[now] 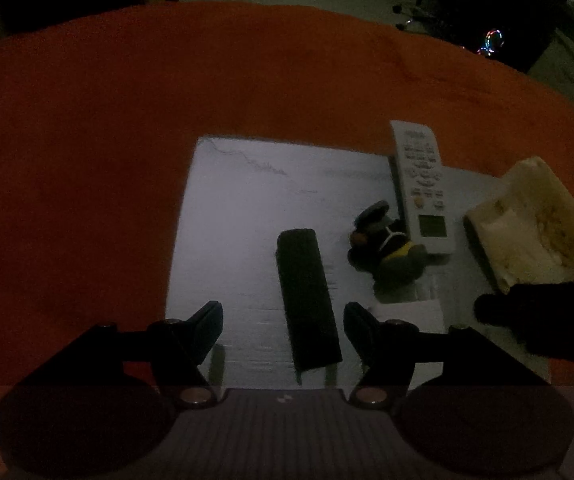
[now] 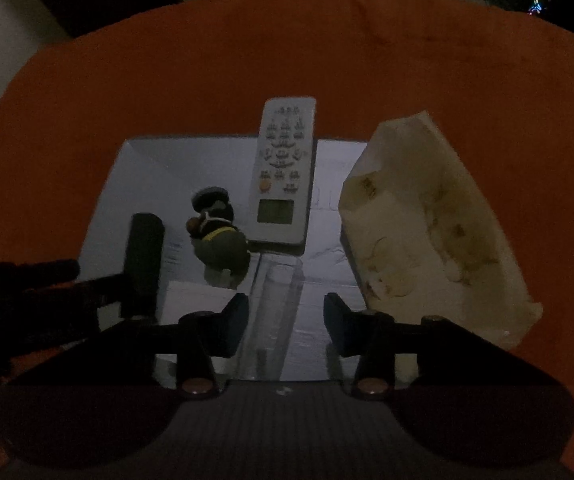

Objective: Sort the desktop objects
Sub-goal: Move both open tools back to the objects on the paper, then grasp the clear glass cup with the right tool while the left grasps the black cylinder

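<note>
in the left wrist view the left gripper [image 1: 283, 320] hangs with its jaws wide apart and nothing between the pads, over the near end of a black bar-shaped remote [image 1: 307, 300] that lies lengthwise on a pale mat [image 1: 227, 208] spread over the orange tablecloth [image 1: 127, 100]. to the right of the black remote sits a small dark toy figure [image 1: 387, 244] with a yellow band, touching or just beside the near end of a white remote [image 1: 421, 184] that runs off the mat's far edge. farther right is a cream tissue pack [image 1: 531, 228], and the dark tip of the right gripper shows at the right edge. in the right wrist view the right gripper [image 2: 285, 320] is also spread wide and empty, straddling a clear, ruler-like strip [image 2: 277, 300] on the mat; what it is exactly is hard to tell in this dim light. the white remote lies just beyond it, the tissue pack on the right, the toy and black remote on the left. as a judgement, sorting has barely begun: everything lies loosely clustered on the mat, nothing grasped, and no separate groups are visible.
</note>
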A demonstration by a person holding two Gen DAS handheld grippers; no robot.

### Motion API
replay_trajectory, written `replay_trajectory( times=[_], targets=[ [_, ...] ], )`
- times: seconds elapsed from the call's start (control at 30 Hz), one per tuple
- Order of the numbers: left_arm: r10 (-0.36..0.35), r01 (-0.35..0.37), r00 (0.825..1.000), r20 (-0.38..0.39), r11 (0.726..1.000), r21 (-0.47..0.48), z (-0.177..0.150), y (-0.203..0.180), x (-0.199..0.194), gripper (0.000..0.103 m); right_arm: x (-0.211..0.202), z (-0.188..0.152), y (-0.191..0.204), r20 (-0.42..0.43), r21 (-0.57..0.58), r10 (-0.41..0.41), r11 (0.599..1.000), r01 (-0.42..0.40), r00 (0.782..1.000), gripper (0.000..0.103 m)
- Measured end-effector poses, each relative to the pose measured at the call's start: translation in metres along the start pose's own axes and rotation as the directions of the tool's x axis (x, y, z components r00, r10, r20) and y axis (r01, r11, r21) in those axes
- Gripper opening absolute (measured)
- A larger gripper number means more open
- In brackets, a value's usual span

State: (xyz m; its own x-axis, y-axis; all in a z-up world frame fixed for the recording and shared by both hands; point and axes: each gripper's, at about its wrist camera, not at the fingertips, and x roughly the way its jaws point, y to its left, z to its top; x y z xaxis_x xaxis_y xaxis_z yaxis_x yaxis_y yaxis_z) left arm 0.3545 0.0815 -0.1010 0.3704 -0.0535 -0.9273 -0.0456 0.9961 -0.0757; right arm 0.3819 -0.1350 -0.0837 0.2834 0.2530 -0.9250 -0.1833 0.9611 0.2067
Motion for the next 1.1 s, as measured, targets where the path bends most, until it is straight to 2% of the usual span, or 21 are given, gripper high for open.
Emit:
replay_trajectory(
  times=[0.23,0.33,0.4,0.47,0.53,0.57,0.67,0.9,1.03,1.1],
  targets=[
    [0.009,-0.009,1.0,-0.024,1.0,-0.004,-0.003,0.0,0.012,0.062,0.017,-0.007,0.005,-0.034,0.01,0.009,1.0,-0.009,0.999,0.042],
    [0.001,-0.001,1.0,-0.021,1.0,-0.007,-0.004,0.0,0.014,0.063,0.023,-0.011,0.008,-0.056,-0.001,-0.019,1.0,0.019,0.998,0.038],
    [-0.01,0.01,1.0,-0.015,1.0,0.005,-0.005,-0.002,0.015,0.055,0.027,-0.013,0.008,-0.066,-0.008,-0.032,0.999,0.032,0.997,0.033],
    [-0.04,0.04,0.999,-0.007,0.999,0.015,-0.007,-0.006,0.013,0.035,0.03,-0.016,0.007,-0.072,-0.01,-0.035,0.999,0.034,0.997,0.033],
    [-0.06,0.06,0.998,-0.001,0.997,0.045,-0.007,-0.011,0.01,0.023,0.028,-0.017,0.007,-0.065,-0.009,-0.038,0.999,0.038,0.997,0.032],
    [-0.062,0.062,0.998,0.0,0.997,0.055,-0.007,-0.012,0.009,0.022,0.027,-0.017,0.006,-0.065,-0.008,-0.044,0.999,0.043,0.997,0.032],
    [-0.073,0.073,0.997,-0.003,0.995,0.068,-0.008,-0.011,0.008,0.022,0.023,-0.017,0.002,-0.068,-0.009,-0.047,0.999,0.046,0.997,0.032],
    [-0.095,0.095,0.995,-0.01,0.995,0.008,-0.001,0.005,0.001,0.022,0.013,-0.02,-0.008,-0.074,-0.002,-0.061,0.998,0.061,0.995,0.032],
    [-0.036,0.036,0.999,0.006,0.999,0.017,0.0,0.0,0.006,0.045,0.011,-0.019,-0.008,-0.077,-0.008,-0.067,0.998,0.067,0.995,0.032],
    [-0.016,0.016,1.0,0.004,1.0,0.013,0.001,-0.001,0.01,0.045,0.01,-0.019,-0.006,-0.076,-0.012,-0.068,0.998,0.067,0.995,0.032]
  ],
)
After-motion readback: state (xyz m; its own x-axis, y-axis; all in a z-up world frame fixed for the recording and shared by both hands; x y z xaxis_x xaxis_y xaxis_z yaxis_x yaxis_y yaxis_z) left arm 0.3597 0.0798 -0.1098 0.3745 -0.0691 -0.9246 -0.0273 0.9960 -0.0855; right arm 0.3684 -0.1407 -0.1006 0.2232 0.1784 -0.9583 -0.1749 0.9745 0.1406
